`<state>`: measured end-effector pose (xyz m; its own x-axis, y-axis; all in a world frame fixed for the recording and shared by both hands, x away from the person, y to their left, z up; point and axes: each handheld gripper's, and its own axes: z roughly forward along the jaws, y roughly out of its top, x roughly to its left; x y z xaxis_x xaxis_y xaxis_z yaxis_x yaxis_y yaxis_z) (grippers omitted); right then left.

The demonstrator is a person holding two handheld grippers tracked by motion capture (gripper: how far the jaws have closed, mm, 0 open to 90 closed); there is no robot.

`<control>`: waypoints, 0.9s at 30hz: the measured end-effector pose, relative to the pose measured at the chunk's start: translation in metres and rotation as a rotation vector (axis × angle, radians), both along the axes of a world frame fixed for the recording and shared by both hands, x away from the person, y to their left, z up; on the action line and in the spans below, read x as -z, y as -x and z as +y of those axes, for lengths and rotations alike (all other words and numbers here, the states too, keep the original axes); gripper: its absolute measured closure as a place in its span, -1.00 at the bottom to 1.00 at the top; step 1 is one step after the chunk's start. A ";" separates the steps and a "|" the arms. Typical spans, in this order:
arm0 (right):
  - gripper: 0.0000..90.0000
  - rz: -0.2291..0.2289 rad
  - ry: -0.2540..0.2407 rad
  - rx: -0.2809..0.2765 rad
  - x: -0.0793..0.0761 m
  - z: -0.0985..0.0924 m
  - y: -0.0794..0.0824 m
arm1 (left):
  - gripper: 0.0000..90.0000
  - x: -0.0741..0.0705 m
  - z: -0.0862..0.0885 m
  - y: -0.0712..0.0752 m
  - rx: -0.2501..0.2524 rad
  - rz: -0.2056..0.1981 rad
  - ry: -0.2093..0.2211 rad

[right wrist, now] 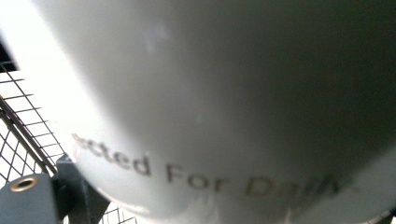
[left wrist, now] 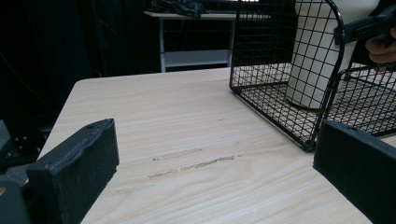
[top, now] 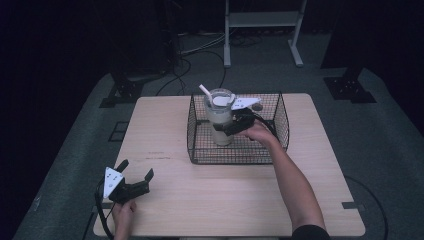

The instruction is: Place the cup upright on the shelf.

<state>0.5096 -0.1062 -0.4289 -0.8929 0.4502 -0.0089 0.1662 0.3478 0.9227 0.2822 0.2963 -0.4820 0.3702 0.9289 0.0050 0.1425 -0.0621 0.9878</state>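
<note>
High view, read from 9 o'clock across to 3 o'clock.

Left gripper (top: 136, 170): sits low over the table (top: 165, 125) near its 7 o'clock corner, held in the left hand (top: 122, 212). Jaws stand wide apart with nothing between them. A grey three-cornered plate rides on top, and the cable trails off toward 6 o'clock. In the left gripper view the two black jaws rise at either side of the frame with bare wood between; faint scuff marks (left wrist: 196, 161) lie on the tabletop ahead.

Wire basket (top: 197, 142): black mesh, set on the far half of the table, around 12 o'clock from table centre. In the left gripper view its near corner (left wrist: 280, 93) lies off at about 2 o'clock.

Tumbler (top: 220, 117): pale, tall, upright inside the basket, in its 9 o'clock half, bottom on the mesh floor. Clear lid with a white straw (top: 204, 90) leaning toward 10 o'clock. In the right gripper view the tumbler's wall (right wrist: 224, 93) sits very close to the lens, with blurred grey lettering low down.

Right gripper (top: 229, 126): reaches over the basket rim from 3 o'clock, held in the right hand (top: 260, 132). Jaws are clamped around the tumbler's body at mid-height. The forearm runs back toward 5 o'clock.
</note>
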 end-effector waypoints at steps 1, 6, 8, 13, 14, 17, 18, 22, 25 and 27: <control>-0.82 -0.002 0.000 0.000 0.000 0.000 0.001 | -1.00 0.000 0.000 0.000 -0.001 0.001 -0.001; -0.82 -0.003 0.000 0.002 0.000 -0.002 0.000 | -1.00 0.000 0.000 0.000 -0.002 0.002 0.002; -0.82 -0.003 -0.002 0.003 0.001 -0.003 0.001 | -1.00 0.000 0.000 0.000 -0.002 0.001 0.001; -0.82 -0.008 0.002 0.004 0.001 -0.005 0.001 | -1.00 0.000 0.000 0.000 -0.002 0.002 -0.001; -0.82 -0.007 0.003 0.003 0.001 -0.005 0.001 | -1.00 0.000 0.000 0.000 -0.003 0.002 -0.001; -0.82 -0.006 0.002 0.004 0.001 -0.007 0.002 | -1.00 0.000 0.000 -0.001 -0.003 0.001 0.000; -0.82 -0.006 0.002 0.004 0.001 -0.007 0.002 | -1.00 0.000 0.000 -0.001 -0.003 0.001 0.000; -0.82 -0.006 0.007 0.006 0.000 -0.008 0.002 | -1.00 0.000 0.000 -0.001 -0.001 0.001 -0.001; -0.82 -0.005 0.012 0.009 -0.001 -0.009 0.003 | -1.00 0.000 0.000 0.000 0.001 0.002 -0.001; -0.82 -0.005 0.017 0.012 -0.001 -0.009 0.003 | -1.00 0.000 0.000 0.000 0.002 0.001 -0.001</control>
